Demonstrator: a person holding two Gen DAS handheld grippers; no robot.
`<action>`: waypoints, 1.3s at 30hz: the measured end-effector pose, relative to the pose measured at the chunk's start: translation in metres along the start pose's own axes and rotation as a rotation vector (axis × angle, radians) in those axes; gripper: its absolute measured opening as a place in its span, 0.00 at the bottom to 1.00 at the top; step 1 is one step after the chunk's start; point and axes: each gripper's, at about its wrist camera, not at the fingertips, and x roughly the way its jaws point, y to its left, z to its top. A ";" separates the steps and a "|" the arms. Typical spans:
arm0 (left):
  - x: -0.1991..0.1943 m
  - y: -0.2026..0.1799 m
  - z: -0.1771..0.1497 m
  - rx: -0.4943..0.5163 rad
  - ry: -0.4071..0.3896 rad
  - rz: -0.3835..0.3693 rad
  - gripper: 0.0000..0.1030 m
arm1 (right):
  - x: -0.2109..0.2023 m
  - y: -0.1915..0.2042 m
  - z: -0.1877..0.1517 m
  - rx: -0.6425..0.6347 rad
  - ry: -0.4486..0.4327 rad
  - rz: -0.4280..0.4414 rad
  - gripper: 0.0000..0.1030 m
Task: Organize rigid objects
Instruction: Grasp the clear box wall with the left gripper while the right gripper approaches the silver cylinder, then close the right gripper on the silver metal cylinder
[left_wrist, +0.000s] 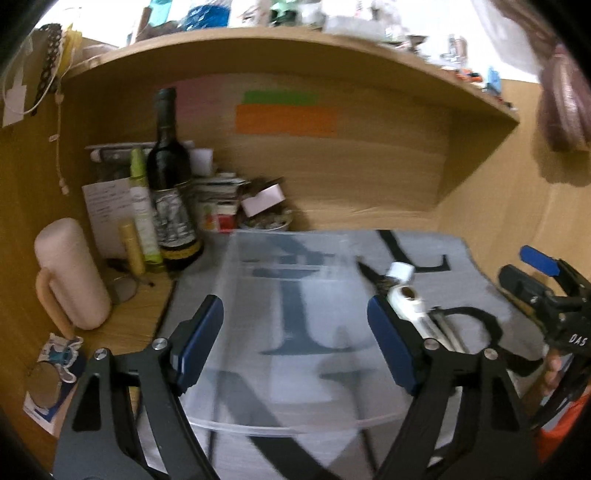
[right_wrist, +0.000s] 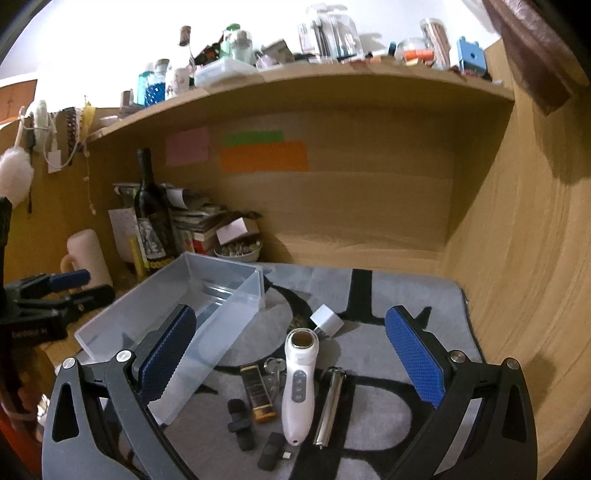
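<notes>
We hold the right tongs (right_wrist: 291, 356) wide, empty, over the grey mat (right_wrist: 388, 417) | left tongs (left_wrist: 295, 343) wide, empty, above the clear bin (right_wrist: 177, 317) | on the mat: white handheld device (right_wrist: 299, 384), silver tube (right_wrist: 330, 406), keys (right_wrist: 275, 369) right of the bin | white cube (right_wrist: 327, 319) farther | wine bottle (right_wrist: 147, 214) far left on the tabletop (left_wrist: 122, 325).

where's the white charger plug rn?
Right wrist view: the plug lies on the grey mat, centre, just beyond the white handheld device and right of the clear bin.
</notes>
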 end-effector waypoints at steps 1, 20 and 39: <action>0.003 0.007 0.001 -0.005 0.010 0.013 0.76 | 0.004 -0.001 0.000 0.000 0.012 -0.002 0.97; 0.086 0.075 -0.013 -0.048 0.342 0.026 0.23 | 0.066 -0.046 -0.023 0.050 0.281 -0.034 0.68; 0.093 0.073 -0.025 -0.067 0.397 -0.024 0.06 | 0.113 -0.054 -0.065 0.030 0.523 -0.052 0.43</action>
